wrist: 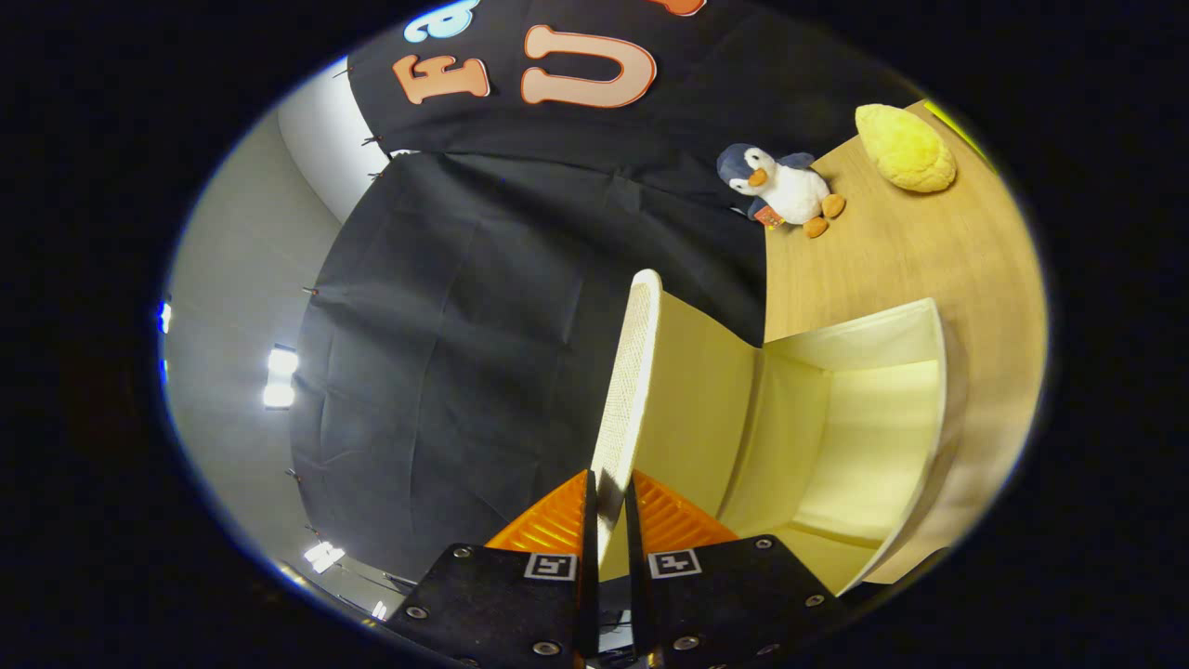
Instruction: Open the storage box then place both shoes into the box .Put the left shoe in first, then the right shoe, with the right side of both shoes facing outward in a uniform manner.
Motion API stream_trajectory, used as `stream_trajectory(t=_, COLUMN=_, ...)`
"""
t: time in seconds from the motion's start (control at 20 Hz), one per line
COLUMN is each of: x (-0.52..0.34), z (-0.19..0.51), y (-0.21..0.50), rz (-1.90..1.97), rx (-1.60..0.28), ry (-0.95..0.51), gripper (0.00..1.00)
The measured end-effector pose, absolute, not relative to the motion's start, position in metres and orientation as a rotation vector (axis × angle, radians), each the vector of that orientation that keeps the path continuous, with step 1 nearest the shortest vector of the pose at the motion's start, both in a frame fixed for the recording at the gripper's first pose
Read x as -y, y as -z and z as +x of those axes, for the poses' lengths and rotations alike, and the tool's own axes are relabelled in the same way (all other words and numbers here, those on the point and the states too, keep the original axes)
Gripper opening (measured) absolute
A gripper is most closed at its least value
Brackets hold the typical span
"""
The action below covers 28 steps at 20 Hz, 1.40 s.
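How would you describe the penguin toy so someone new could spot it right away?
Start at the cream storage box, whose lid the gripper pinches. Look beyond it across the wooden table to the black cloth. The plush penguin sits there, grey-blue and white with orange beak and feet, unlike the plain yellow plush beside it.

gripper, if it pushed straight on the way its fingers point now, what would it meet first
Nothing new: the gripper is already shut on the white textured lid of the cream storage box, which runs ahead between the fingers. Beyond the lid's far edge, probably the black cloth wall; depth is unclear.
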<state>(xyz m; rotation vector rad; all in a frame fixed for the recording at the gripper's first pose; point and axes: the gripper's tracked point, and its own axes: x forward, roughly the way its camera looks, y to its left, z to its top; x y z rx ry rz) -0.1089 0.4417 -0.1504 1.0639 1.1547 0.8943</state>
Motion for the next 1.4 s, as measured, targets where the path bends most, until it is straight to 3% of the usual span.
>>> stream_trajectory(t=0.4, x=-0.506, z=-0.108, y=0.127, rz=0.966, rx=-1.117, ry=-0.939, gripper=0.12)
stream_trajectory(t=0.95, x=-0.609, z=-0.118, y=0.159, rz=0.786, rx=-1.178, ry=-0.896, gripper=0.13)
stream_trajectory(t=1.05, x=-0.613, z=-0.116, y=0.164, rz=0.746, rx=-1.162, ry=-0.877, gripper=0.18)
stream_trajectory(t=1.15, x=-0.607, z=-0.113, y=0.173, rz=0.71, rx=-1.157, ry=-0.866, gripper=0.38)
stream_trajectory(t=1.2, x=-0.599, z=-0.112, y=0.175, rz=0.691, rx=-1.15, ry=-0.867, gripper=0.56)
stream_trajectory(t=1.3, x=-0.574, z=-0.109, y=0.179, rz=0.626, rx=-1.102, ry=-0.843, gripper=0.76)
stream_trajectory(t=1.4, x=-0.54, z=-0.104, y=0.189, rz=0.539, rx=-1.055, ry=-0.794, gripper=0.85)
